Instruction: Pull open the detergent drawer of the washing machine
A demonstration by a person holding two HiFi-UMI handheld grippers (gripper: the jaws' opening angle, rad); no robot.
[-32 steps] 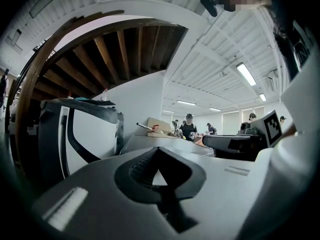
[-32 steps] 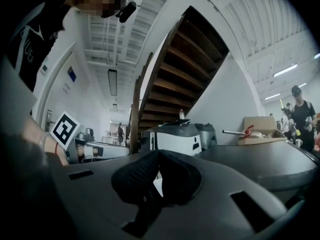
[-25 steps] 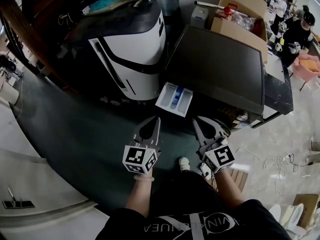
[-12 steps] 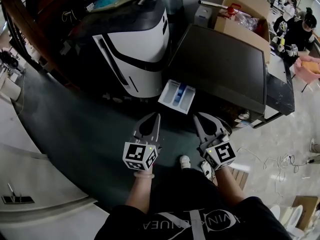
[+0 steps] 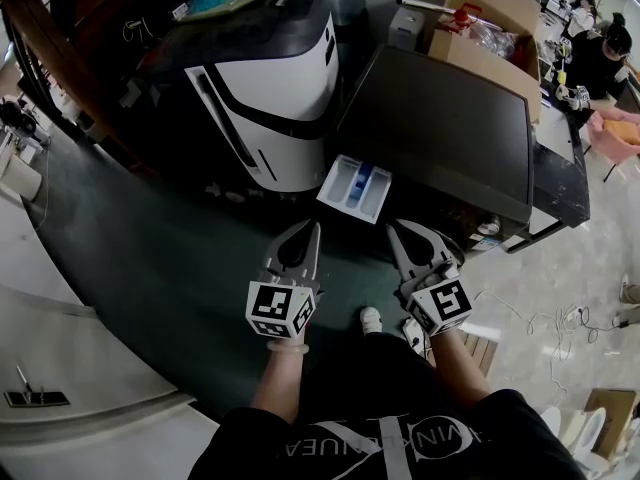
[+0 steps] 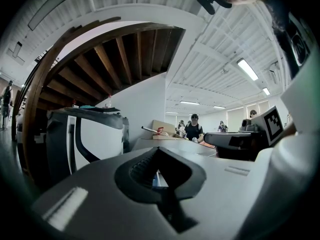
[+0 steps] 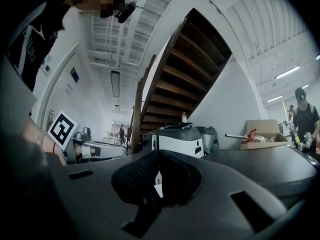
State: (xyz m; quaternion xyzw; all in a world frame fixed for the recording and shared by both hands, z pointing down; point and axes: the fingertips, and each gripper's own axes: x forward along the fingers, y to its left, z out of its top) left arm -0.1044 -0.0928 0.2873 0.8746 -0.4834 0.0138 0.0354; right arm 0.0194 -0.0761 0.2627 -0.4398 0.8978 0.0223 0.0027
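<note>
Drawer news first: we see the detergent drawer (image 5: 354,188) standing well out of the front of the washing machine (image 5: 440,118), at the machine's left end. Its white tray is open upward, with a blue compartment in the middle. We hold both claws level and aimed at it from just in front. The left claw (image 5: 314,226) has its jaws pressed together with nothing between them, and its tips are near the drawer's front lip but apart from it. The right claw (image 5: 392,224) is pressed together too and empty. It hangs just beside the left one, with its tips a little below the drawer's right corner and clear of it. Each claw carries its marker cube close to our wrists. Left of the washing machine stands a white and black appliance (image 5: 270,98), close against the machine's side, though we can't tell whether they touch. Behind the machine a cardboard box (image 5: 490,28) sits with clutter in it. Under the claws lies dark floor (image 5: 150,258), and one pale shoe (image 5: 370,320) shows between our arms. Far off at the upper right are people (image 5: 600,53), and a wooden staircase (image 6: 125,49) arches overhead in the left gripper view.
</note>
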